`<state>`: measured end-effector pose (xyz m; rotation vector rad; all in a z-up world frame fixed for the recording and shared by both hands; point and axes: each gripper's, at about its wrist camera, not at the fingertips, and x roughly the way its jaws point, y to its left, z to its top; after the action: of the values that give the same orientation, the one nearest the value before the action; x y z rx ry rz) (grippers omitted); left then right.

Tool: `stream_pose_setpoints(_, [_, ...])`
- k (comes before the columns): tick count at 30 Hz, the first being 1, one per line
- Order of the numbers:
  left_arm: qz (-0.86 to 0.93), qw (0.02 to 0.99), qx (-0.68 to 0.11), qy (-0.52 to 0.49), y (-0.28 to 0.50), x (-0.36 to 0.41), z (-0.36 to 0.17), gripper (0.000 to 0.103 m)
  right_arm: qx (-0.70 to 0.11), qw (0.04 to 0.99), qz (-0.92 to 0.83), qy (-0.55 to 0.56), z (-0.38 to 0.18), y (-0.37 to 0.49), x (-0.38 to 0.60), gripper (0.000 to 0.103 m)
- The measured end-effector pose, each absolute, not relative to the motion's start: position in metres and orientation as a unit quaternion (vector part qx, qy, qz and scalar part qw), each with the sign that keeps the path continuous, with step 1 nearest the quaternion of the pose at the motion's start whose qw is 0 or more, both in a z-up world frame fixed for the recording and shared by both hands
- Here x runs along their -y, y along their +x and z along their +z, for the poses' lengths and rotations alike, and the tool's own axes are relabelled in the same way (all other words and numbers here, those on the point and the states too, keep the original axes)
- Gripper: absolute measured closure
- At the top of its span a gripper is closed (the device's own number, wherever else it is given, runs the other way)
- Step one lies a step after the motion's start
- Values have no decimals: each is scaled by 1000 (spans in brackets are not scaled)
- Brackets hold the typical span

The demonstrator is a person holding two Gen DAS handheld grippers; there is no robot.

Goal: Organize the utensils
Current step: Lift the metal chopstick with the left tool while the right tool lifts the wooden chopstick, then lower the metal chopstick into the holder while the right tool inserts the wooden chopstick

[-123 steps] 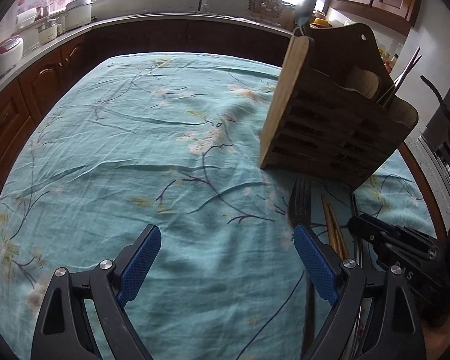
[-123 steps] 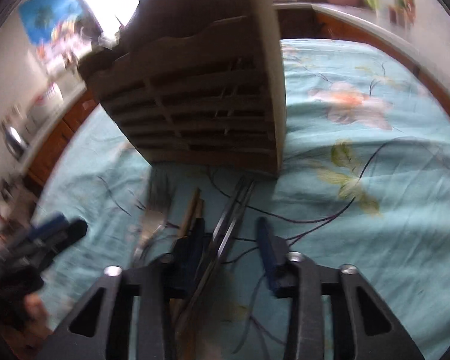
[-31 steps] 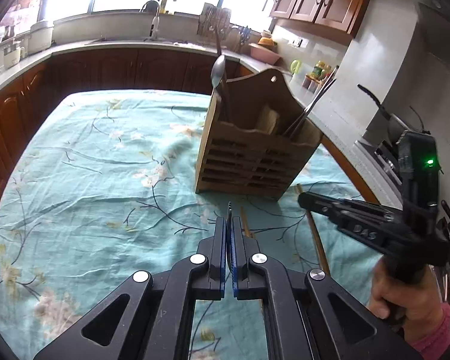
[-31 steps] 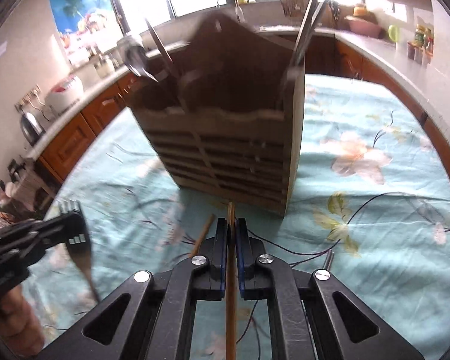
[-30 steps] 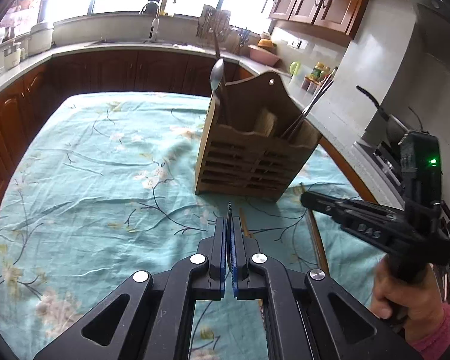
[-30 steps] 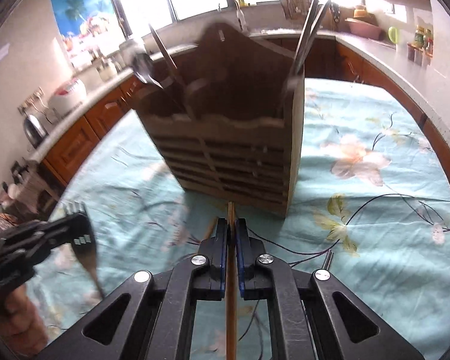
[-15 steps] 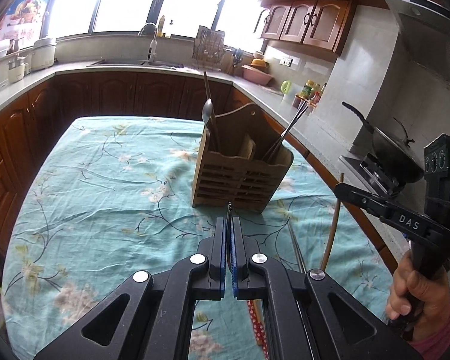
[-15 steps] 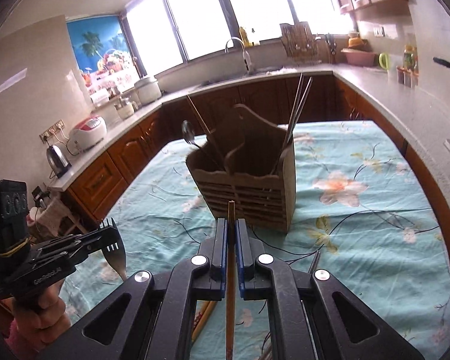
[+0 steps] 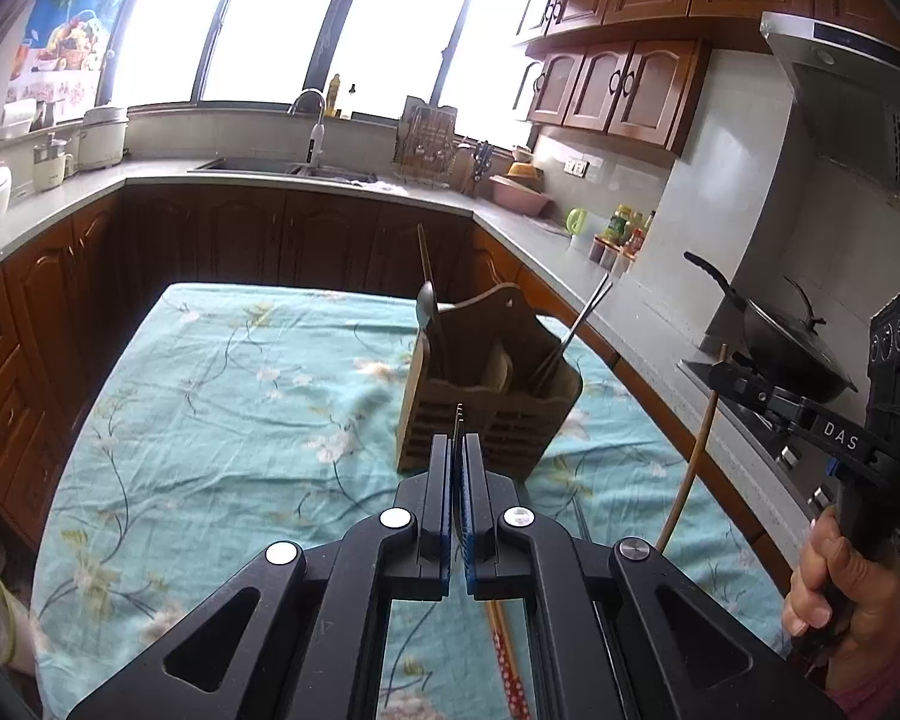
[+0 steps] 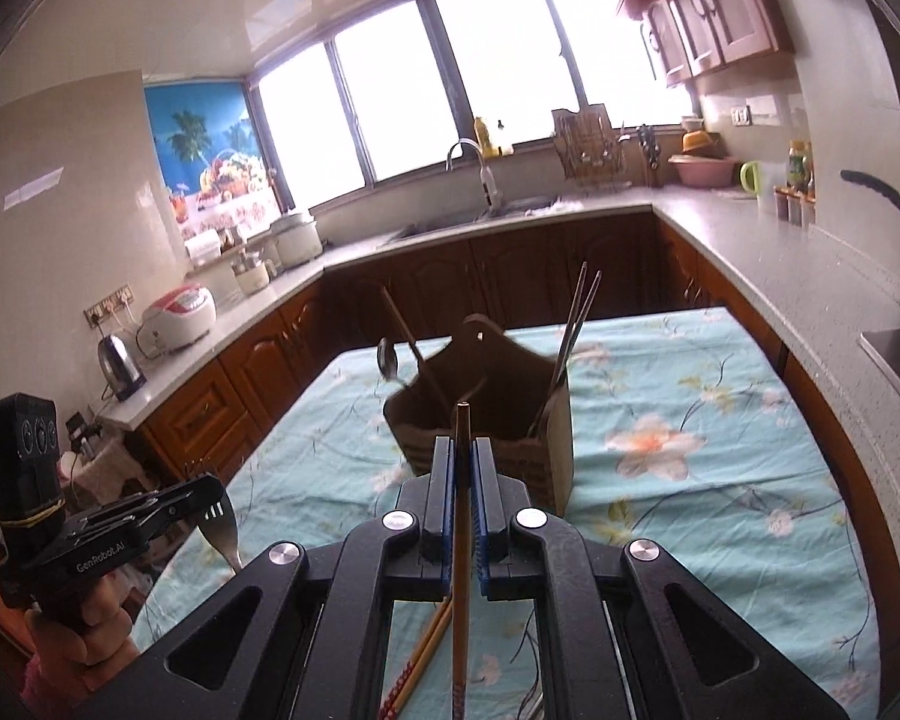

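A wooden utensil holder [image 9: 491, 414] stands on the table with a spoon [image 9: 429, 306] and metal chopsticks [image 9: 573, 330] in it; it also shows in the right wrist view [image 10: 486, 420]. My left gripper [image 9: 457, 450] is shut on a metal fork [image 10: 219, 525], whose tines [image 9: 459, 414] stick out above the pads. My right gripper [image 10: 463, 450] is shut on a wooden chopstick [image 10: 462, 540], seen hanging from it in the left wrist view [image 9: 693, 456]. Both grippers are held high above the table, short of the holder.
The table wears a teal flowered cloth [image 9: 222, 408]. More chopsticks [image 10: 423, 654] lie on it below my grippers, one with a red patterned end [image 9: 507, 654]. Counters, a sink [image 9: 282, 165] and a wok [image 9: 786, 348] on the stove surround the table.
Both grippers have risen and pulled back from the holder, carrying the fork and the chopstick. About four seconds ago both were open low over the utensils on the cloth.
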<state>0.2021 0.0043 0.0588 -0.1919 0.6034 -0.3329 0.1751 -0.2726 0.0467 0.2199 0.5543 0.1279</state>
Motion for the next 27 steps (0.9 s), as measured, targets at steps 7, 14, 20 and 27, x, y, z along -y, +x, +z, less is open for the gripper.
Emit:
stream_pose_setpoints(7, [-149, 946, -272, -91, 219, -5, 69, 102, -247, 961, 57, 112, 59, 184, 279, 98])
stream_pose_setpoints(14, [-115, 962, -232, -84, 244, 2, 82, 102, -212, 968, 46, 123, 77, 201, 288, 98])
stream_pose_setpoints(20, [-72, 977, -185, -81, 271, 12, 92, 102, -155, 978, 39, 137, 94, 217, 299, 98])
stream_pose_setpoints(27, [-27, 986, -141, -80, 301, 38, 83, 102, -91, 988, 16, 126, 110, 240, 304, 98])
